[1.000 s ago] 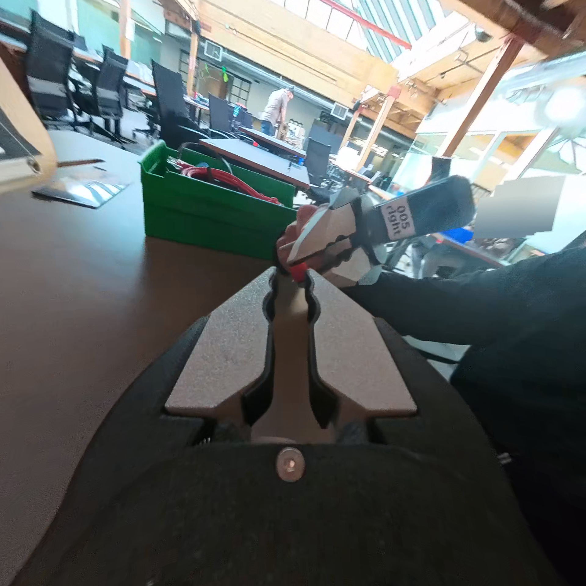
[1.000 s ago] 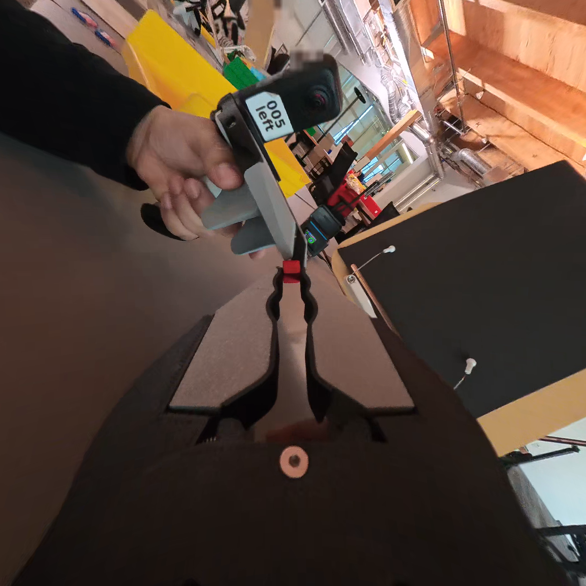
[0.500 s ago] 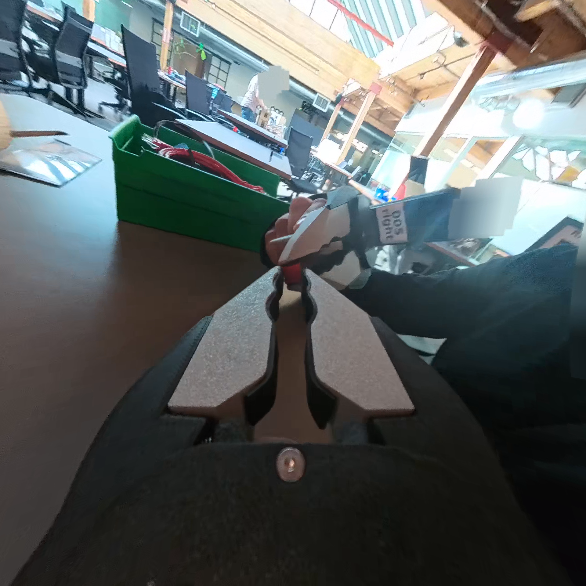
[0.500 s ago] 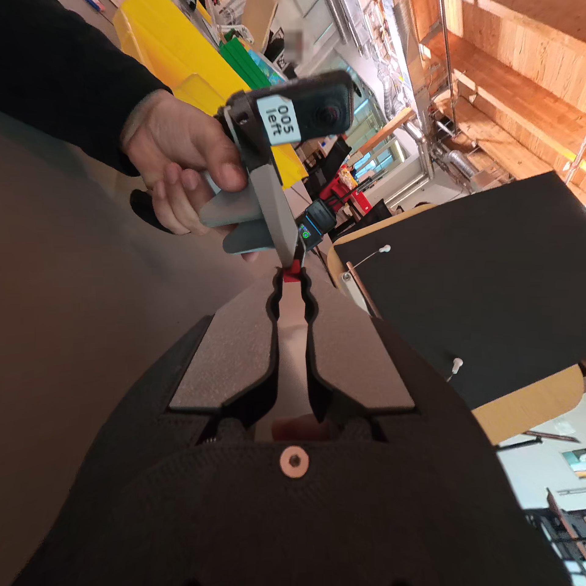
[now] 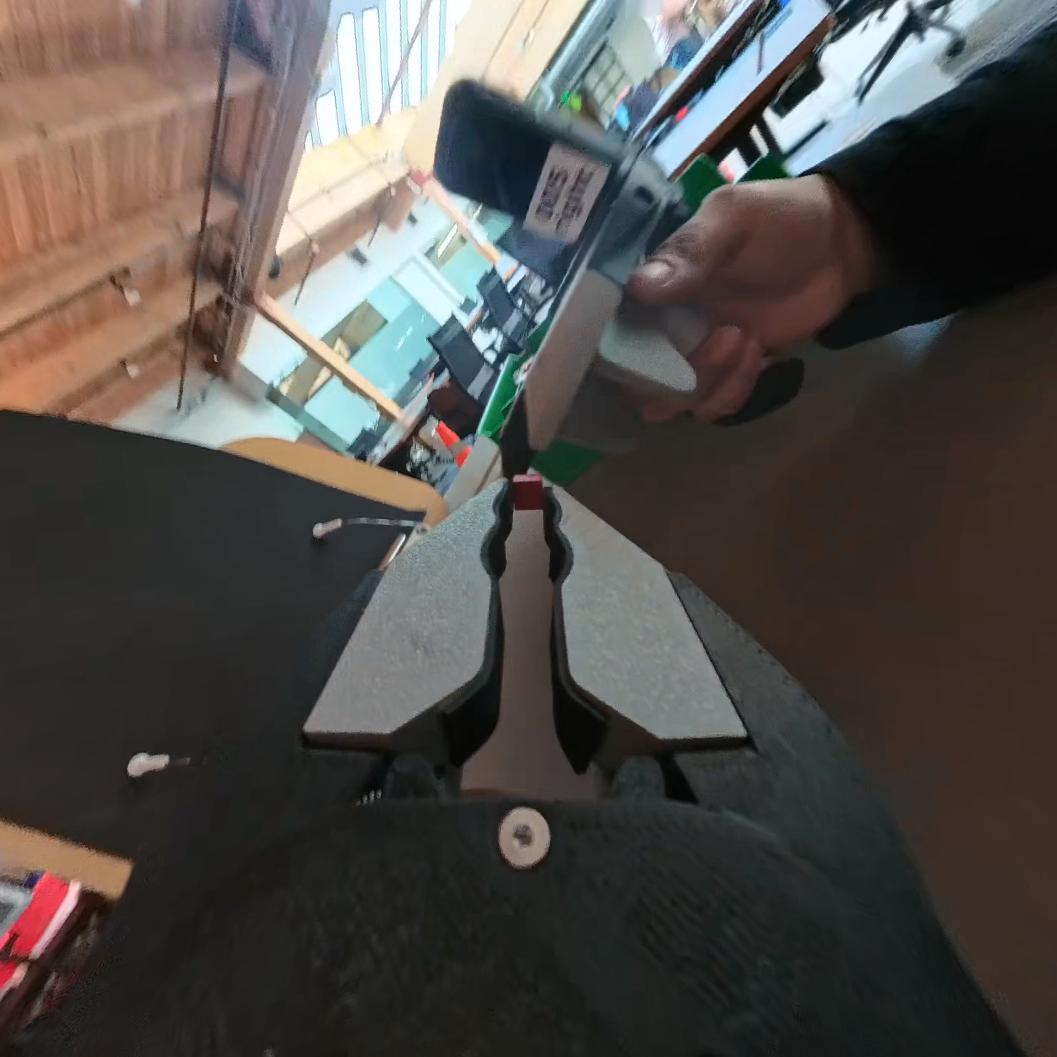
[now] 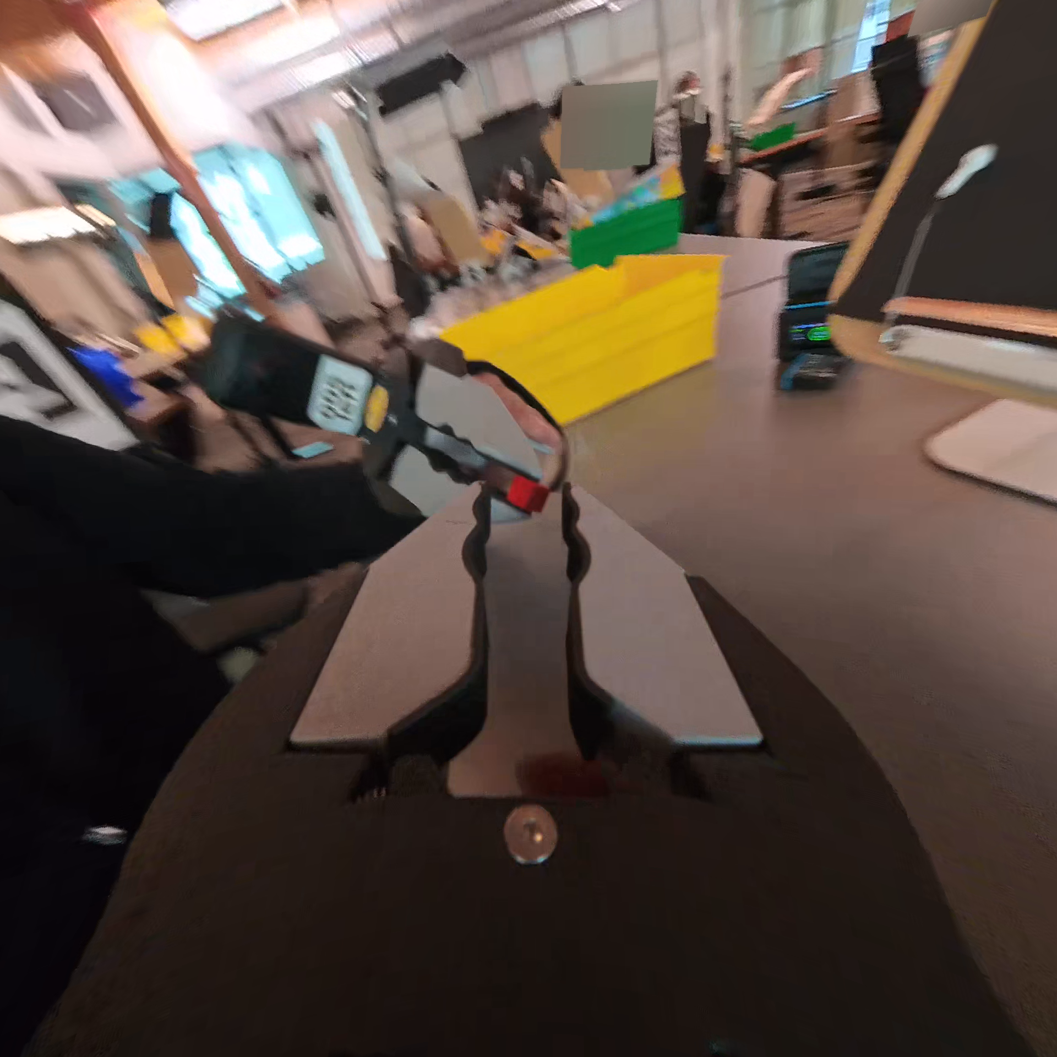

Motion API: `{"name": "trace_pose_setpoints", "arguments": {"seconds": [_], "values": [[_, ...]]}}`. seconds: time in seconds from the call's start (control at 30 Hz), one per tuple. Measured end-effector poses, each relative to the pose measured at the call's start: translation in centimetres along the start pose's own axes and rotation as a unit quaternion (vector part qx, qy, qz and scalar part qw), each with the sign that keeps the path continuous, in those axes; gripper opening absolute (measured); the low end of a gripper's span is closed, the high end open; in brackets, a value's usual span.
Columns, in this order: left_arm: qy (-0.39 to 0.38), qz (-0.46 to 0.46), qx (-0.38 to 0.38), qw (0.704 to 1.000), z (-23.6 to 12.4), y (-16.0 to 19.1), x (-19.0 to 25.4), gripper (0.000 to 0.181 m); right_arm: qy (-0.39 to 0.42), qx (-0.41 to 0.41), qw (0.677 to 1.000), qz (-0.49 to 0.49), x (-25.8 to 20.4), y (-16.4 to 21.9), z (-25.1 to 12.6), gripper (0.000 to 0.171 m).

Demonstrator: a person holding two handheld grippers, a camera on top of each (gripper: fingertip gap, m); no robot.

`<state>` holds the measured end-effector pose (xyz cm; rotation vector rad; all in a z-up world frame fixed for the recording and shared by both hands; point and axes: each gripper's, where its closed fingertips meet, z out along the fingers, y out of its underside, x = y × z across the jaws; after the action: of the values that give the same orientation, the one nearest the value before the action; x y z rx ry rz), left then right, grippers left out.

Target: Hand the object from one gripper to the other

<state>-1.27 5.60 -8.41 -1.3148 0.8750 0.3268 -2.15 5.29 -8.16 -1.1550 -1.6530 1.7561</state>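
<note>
Your left gripper point(image 5: 527, 496) is clenched on the small red block point(image 5: 527, 493) at its fingertips, while your right gripper point(image 6: 523, 499) stands released and apart, so the handover seems complete.

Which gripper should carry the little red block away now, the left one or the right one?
Probably the left. The left gripper is shut on the red block at its fingertips, so it can simply carry it off. The right gripper is open, with gaps either side of the block.
</note>
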Motion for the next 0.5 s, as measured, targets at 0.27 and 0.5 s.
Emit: {"name": "trace_pose_setpoints", "arguments": {"seconds": [0.27,0.5], "values": [[-0.002,0.012,0.083,0.997,-0.9,-2.6,0.0,0.007,-0.149,0.027,0.979,0.136,-2.6,-0.7,-0.4,0.019],[-0.004,0.028,0.074,0.997,-0.6,-2.4,0.4,0.007,-0.169,0.019,0.973,0.159,-2.9,-0.3,0.1,0.008]]}}
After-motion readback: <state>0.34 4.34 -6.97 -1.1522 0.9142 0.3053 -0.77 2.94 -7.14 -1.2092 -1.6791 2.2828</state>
